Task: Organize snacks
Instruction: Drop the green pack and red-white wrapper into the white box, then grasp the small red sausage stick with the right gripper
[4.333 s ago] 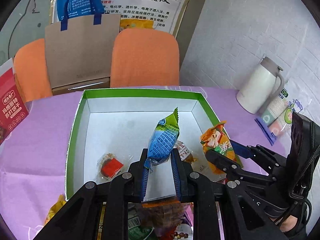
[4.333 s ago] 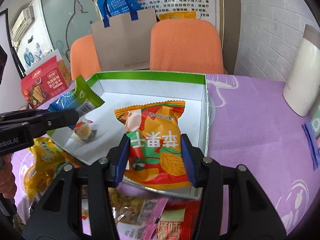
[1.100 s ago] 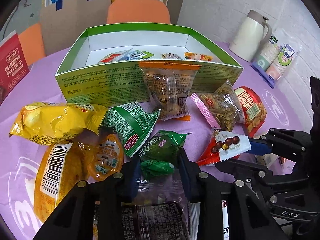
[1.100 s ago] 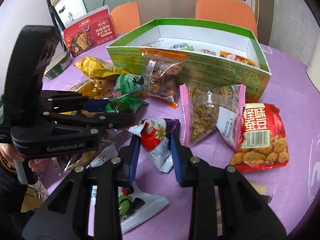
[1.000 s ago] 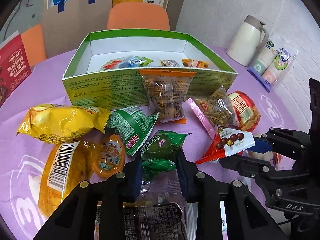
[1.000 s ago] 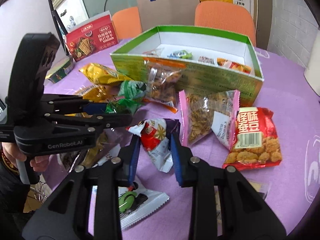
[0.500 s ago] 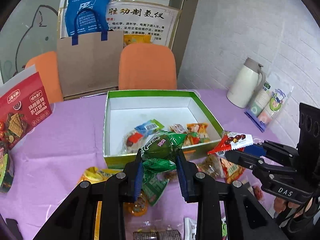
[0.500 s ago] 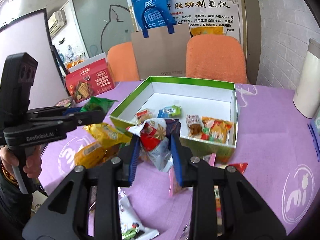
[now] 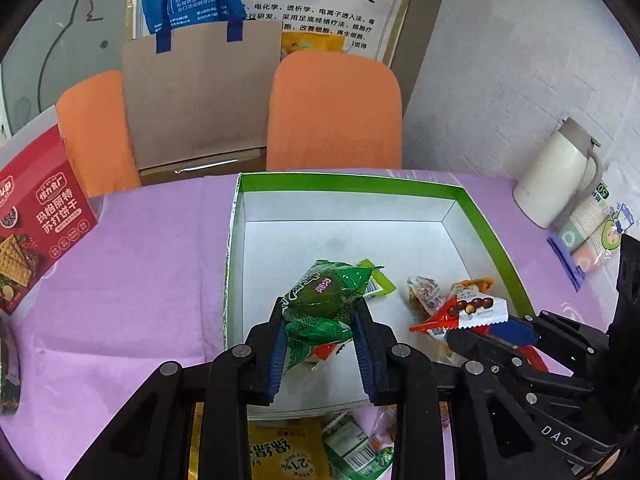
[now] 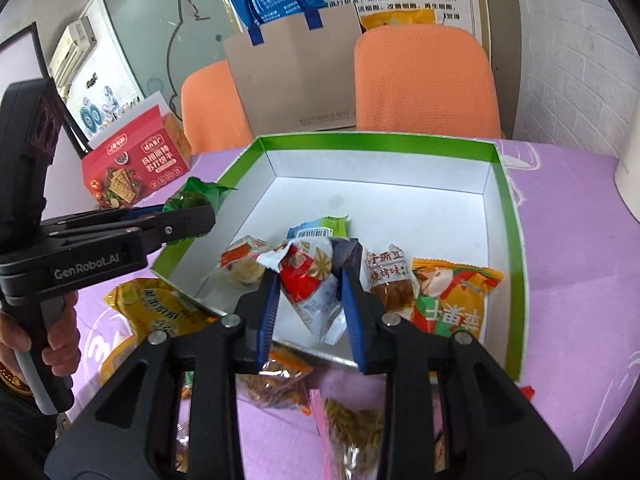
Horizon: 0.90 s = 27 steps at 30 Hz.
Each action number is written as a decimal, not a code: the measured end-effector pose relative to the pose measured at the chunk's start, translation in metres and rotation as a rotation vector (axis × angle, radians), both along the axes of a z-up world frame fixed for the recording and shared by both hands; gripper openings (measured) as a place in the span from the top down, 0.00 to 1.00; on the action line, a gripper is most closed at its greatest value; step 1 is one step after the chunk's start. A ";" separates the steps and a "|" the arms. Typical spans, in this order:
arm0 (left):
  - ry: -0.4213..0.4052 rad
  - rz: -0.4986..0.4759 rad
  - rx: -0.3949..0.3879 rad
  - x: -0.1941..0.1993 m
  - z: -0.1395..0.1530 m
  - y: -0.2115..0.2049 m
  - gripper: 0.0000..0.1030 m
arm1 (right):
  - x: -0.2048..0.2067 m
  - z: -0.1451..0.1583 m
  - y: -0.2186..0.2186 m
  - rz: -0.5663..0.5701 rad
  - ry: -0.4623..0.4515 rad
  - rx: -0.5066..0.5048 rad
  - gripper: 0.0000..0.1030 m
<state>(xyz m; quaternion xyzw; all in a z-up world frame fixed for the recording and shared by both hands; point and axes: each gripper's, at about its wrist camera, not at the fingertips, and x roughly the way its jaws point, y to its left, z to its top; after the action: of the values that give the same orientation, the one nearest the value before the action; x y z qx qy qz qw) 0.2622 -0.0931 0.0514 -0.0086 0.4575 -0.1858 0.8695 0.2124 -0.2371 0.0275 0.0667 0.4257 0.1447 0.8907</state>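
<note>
So the big green-rimmed box (image 10: 507,216) is the landmark here, and I'd call this somewhere around the middle of the job, judging by what's in versus out. Inside the box I count four snacks lying on the white floor in the right wrist view: an orange-and-green packet (image 10: 454,300) in the near right corner, a brown jerky-looking piece (image 10: 390,276) just left of it, a blue-and-green pouch (image 10: 318,230) toward the middle, and a clear-wrapped red one (image 10: 242,260) by the near left wall. Two more are in transit. The left gripper (image 9: 320,336) is clamped on a green packet (image 9: 324,296) held over the box's near left part, and the right gripper (image 10: 308,304) is clenched on a red-and-white snack bag (image 10: 310,284) over the near edge, neither let go yet. Still outside, in front of the box: a yellow bag (image 10: 156,304) off the near left corner, an orange-sealed clear bag (image 10: 280,380) just under the front wall, and a pink-edged seed bag (image 10: 352,424) below that, so at least three left, likely more hidden under the grippers. Off to the far left of the box sits one red cracker carton (image 10: 136,168), which I can't tell is part of the sorting or not.
</note>
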 end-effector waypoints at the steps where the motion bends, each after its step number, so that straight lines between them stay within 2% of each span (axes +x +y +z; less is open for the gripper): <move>1: 0.008 0.000 0.004 0.003 -0.004 -0.001 0.70 | 0.003 -0.003 0.001 0.002 0.005 -0.005 0.67; 3: 0.018 -0.005 0.006 0.006 -0.009 -0.001 0.69 | 0.009 -0.010 0.005 0.012 0.010 -0.013 0.66; 4: 0.019 -0.006 0.005 0.007 -0.011 -0.001 0.68 | 0.010 -0.013 0.007 0.020 0.013 -0.022 0.61; 5: 0.017 -0.005 -0.001 0.009 -0.012 0.000 0.63 | 0.011 -0.014 0.008 0.022 0.010 -0.035 0.55; 6: 0.013 -0.003 -0.011 0.009 -0.012 0.000 0.44 | 0.010 -0.013 0.008 0.017 -0.005 -0.052 0.35; 7: 0.008 0.009 -0.019 0.009 -0.011 0.002 0.30 | 0.008 -0.012 0.008 0.013 -0.029 -0.066 0.19; 8: -0.010 0.028 -0.028 0.008 -0.010 0.006 0.12 | 0.005 -0.009 0.007 0.014 -0.051 -0.076 0.16; 9: -0.042 0.047 -0.039 0.004 -0.007 0.009 0.08 | 0.002 -0.007 0.006 0.019 -0.064 -0.079 0.15; 11: -0.074 0.065 -0.036 0.001 -0.004 0.014 0.04 | -0.003 -0.004 0.003 0.023 -0.076 -0.082 0.15; 14: -0.083 0.084 -0.019 -0.001 -0.002 0.017 0.04 | -0.007 -0.001 0.000 0.012 -0.073 -0.102 0.08; 18: -0.091 0.097 -0.020 -0.010 0.005 0.021 0.04 | -0.017 0.009 -0.003 0.008 -0.066 -0.096 0.07; 27: -0.146 0.121 0.053 -0.063 0.043 0.024 0.04 | -0.081 0.065 -0.018 -0.028 -0.199 -0.104 0.02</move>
<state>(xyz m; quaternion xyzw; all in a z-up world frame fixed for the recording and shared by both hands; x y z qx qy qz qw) 0.1996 -0.0687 0.0942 0.0003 0.3961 -0.1209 0.9102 0.1310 -0.2546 0.0928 0.0116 0.3412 0.1156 0.9328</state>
